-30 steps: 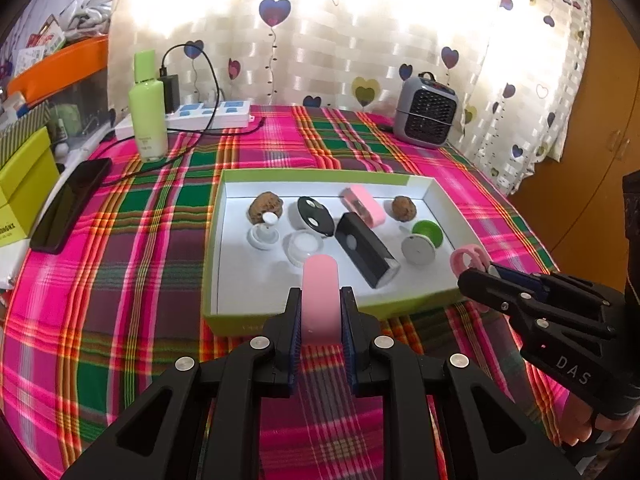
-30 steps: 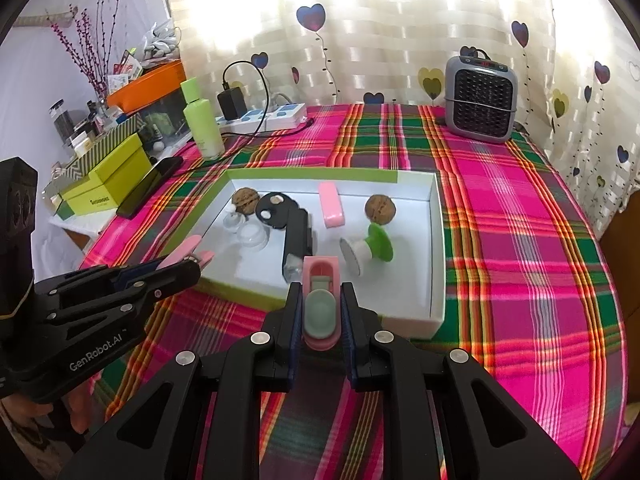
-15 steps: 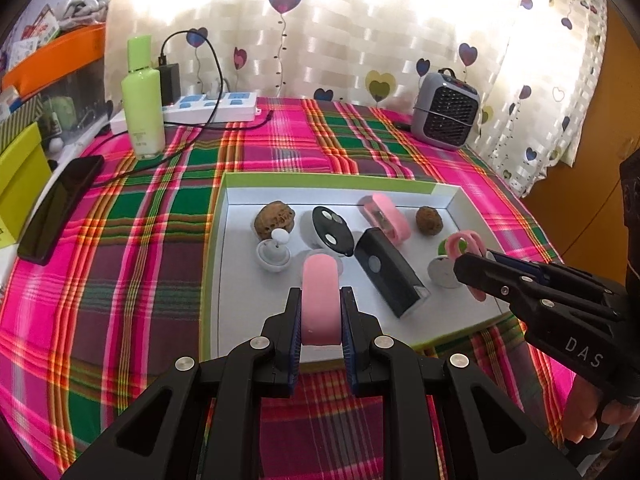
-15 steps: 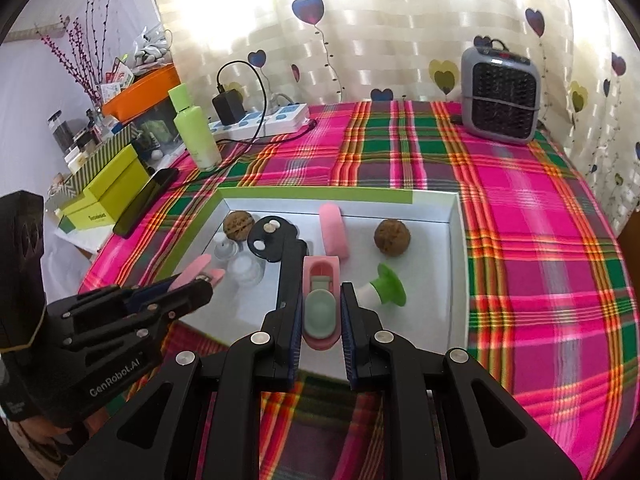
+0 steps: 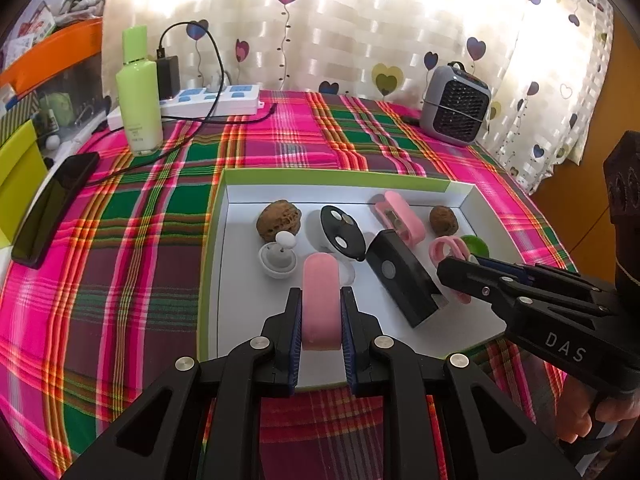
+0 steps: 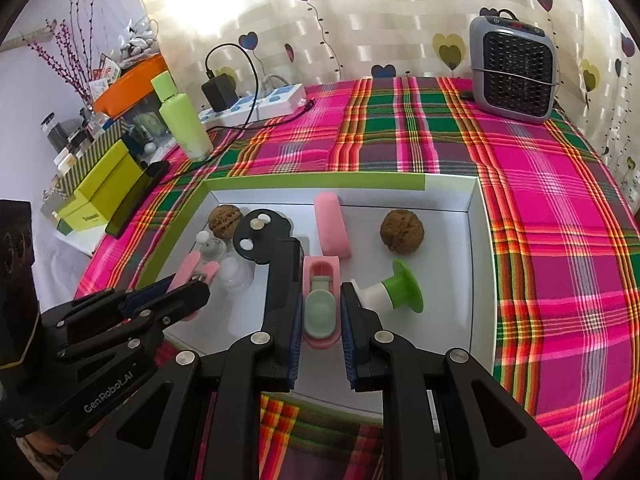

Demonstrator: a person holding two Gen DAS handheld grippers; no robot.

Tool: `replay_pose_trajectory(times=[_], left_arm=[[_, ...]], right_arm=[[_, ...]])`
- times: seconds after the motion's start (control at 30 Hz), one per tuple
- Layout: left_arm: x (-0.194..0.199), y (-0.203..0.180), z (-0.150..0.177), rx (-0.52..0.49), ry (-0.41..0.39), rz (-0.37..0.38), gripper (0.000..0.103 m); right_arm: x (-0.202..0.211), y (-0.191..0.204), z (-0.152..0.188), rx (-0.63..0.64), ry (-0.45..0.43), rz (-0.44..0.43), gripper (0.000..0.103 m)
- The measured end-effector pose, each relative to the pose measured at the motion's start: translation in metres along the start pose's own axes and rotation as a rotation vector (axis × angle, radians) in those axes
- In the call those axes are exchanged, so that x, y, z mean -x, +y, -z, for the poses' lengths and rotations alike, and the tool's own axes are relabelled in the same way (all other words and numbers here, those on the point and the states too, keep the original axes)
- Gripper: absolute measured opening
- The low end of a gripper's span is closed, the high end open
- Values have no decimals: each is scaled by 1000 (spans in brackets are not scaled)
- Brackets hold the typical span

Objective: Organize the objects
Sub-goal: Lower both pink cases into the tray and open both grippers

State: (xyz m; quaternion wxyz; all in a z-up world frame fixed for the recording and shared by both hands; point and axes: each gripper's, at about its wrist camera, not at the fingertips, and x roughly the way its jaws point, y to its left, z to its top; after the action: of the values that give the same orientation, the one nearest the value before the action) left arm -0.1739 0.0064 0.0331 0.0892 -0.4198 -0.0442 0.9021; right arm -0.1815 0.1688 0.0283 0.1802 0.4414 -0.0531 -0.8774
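In the left wrist view my left gripper (image 5: 320, 292) is shut on a pink rounded cover (image 5: 320, 320), held over the near part of the white tray (image 5: 336, 174). In the right wrist view my right gripper (image 6: 321, 290) is shut on a pink case with a pale green insert (image 6: 321, 312), also over the tray (image 6: 312, 180). Each gripper shows in the other's view: the right gripper (image 5: 444, 270) at the right, the left gripper (image 6: 200, 286) at the left. In the tray lie two walnuts (image 5: 279, 220) (image 5: 443, 220), a black oval piece (image 5: 342, 232), a pink case (image 5: 400, 216), a black box (image 5: 404, 280), a white knob (image 5: 279, 258) and a green-and-white stopper (image 6: 396, 292).
On the plaid cloth behind the tray stand a light green bottle (image 5: 138, 92), a power strip with a charger (image 5: 212, 100) and a small grey heater (image 5: 456, 106). A black phone (image 5: 52, 208) lies at the left, by a yellow-green box (image 6: 104, 188).
Both grippers have moved forward and slightly down, from in front of the tray's near rim to over its inside. Each still holds its pink piece.
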Motion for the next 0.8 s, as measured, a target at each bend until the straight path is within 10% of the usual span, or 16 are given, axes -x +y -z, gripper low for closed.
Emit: replay_pose_trajectory(times=[0.8], left_arm=[[-10,0,1,-4,19,-5,16]], right_arm=[[-17,0,-1,39,40,62,18]])
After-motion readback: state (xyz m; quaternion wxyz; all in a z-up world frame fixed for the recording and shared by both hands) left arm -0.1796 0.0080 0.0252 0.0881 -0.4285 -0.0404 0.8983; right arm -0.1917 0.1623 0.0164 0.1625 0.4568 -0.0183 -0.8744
